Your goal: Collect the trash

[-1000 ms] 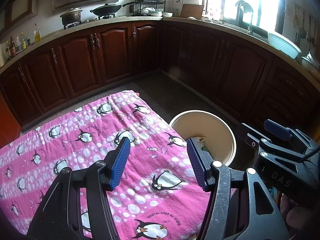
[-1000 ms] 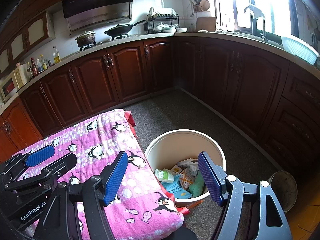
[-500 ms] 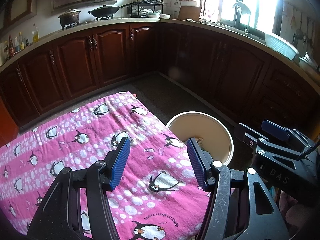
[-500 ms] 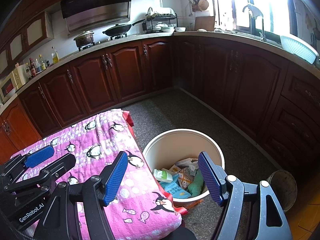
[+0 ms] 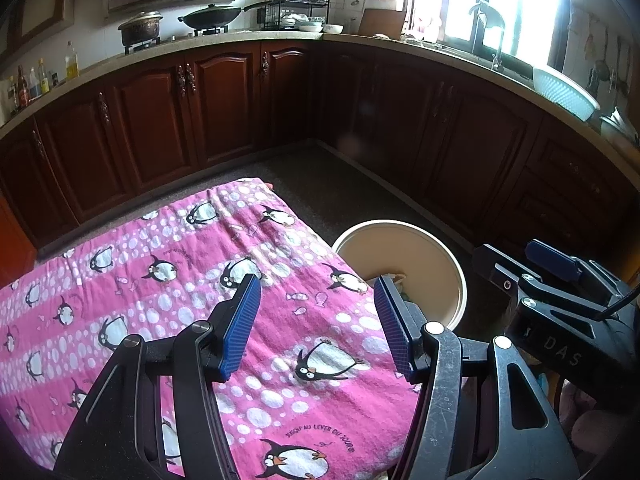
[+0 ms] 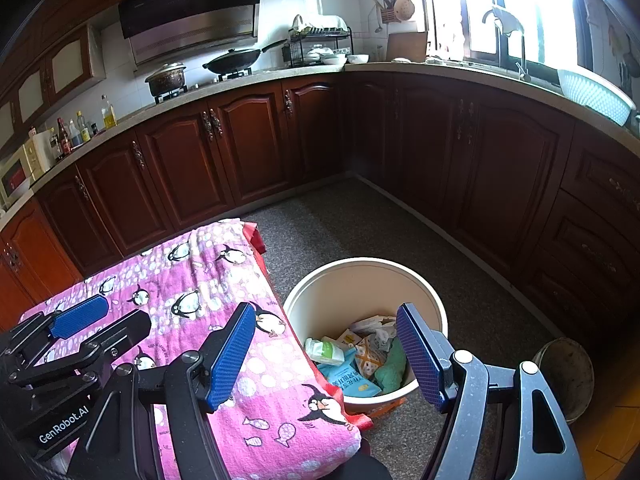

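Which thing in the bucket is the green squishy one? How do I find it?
Find the pink penguin cloth; the cream bucket stands on the floor beside it. Among the wrappers inside, the plain green lump lies next to the blue packet. It alone has no printing.

1. A home kitchen: dark wooden cabinets (image 6: 248, 148) run under a long L-shaped tabletop (image 6: 440, 70).
2. A wok (image 6: 236, 60) and pot (image 6: 166, 78) sit on the stove beneath a range hood (image 6: 192, 20).
3. A dish rack (image 6: 320, 46), faucet (image 6: 504, 24) and oil bottles (image 6: 108, 114) line the tabletop.
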`<state>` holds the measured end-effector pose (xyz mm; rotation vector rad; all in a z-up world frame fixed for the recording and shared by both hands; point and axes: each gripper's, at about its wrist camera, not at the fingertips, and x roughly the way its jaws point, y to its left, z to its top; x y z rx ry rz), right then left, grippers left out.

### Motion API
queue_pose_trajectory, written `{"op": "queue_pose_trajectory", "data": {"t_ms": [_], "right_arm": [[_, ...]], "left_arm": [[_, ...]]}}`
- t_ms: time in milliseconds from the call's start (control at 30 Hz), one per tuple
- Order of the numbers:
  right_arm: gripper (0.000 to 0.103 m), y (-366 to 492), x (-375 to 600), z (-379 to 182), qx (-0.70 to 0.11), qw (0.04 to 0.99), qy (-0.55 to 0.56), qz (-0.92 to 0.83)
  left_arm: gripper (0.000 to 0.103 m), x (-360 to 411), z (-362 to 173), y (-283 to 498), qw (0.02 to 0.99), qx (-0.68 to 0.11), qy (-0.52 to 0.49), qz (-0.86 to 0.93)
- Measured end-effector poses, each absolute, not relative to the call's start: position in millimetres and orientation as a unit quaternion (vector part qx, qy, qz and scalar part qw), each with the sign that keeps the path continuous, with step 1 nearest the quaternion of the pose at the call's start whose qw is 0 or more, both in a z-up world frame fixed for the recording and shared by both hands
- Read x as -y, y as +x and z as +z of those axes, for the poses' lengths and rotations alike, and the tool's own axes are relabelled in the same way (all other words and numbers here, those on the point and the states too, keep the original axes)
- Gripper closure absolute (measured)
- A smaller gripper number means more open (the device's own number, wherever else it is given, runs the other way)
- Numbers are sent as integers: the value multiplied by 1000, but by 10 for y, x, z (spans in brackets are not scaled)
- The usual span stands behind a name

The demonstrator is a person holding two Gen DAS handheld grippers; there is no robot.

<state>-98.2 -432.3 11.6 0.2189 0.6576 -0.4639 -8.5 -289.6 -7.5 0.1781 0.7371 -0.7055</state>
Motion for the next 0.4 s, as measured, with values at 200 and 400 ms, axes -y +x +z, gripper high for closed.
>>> {"op": "queue_pose_trajectory", "data": {"t_ms": [200,400], "right_arm": [[33,-979,4324,110,-320,914,106,-225],[32,-986,4327,110,-319,914,107,-226]], "left_arm": [[45,2910,-61,-115,872,-343,91,-337],[45,2907,-62,-117,875,-343,95,-328]]}}
